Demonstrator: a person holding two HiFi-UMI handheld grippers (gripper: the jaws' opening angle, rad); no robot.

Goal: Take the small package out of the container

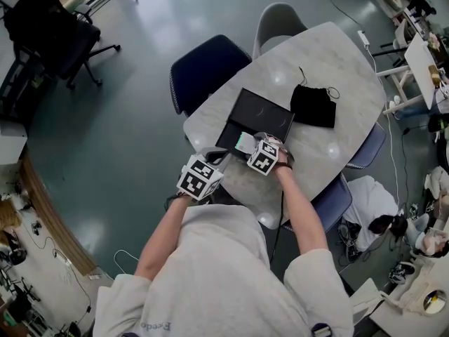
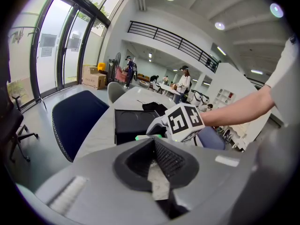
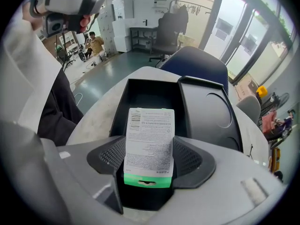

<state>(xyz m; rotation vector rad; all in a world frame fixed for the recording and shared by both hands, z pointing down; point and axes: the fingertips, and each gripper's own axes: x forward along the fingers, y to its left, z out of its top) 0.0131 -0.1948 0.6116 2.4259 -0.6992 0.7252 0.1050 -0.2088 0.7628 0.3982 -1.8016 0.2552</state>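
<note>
A black container (image 1: 230, 133) stands open on the marble table (image 1: 330, 55), its lid (image 1: 263, 111) folded back to the far side. My right gripper (image 3: 150, 149) is shut on the small package (image 3: 150, 137), a white printed packet with a green lower edge, held just above the container's near end (image 3: 145, 90). In the head view the package (image 1: 244, 142) shows at the tip of the right gripper (image 1: 254, 146). My left gripper (image 1: 216, 156) hovers at the table's near edge to the left of the container, its jaws shut with nothing between them (image 2: 153, 146).
A black fabric pouch (image 1: 313, 105) lies on the table to the right of the lid. A navy chair (image 1: 207, 65) and a grey chair (image 1: 277, 21) stand at the far side. More chairs (image 1: 368, 146) sit at the right edge.
</note>
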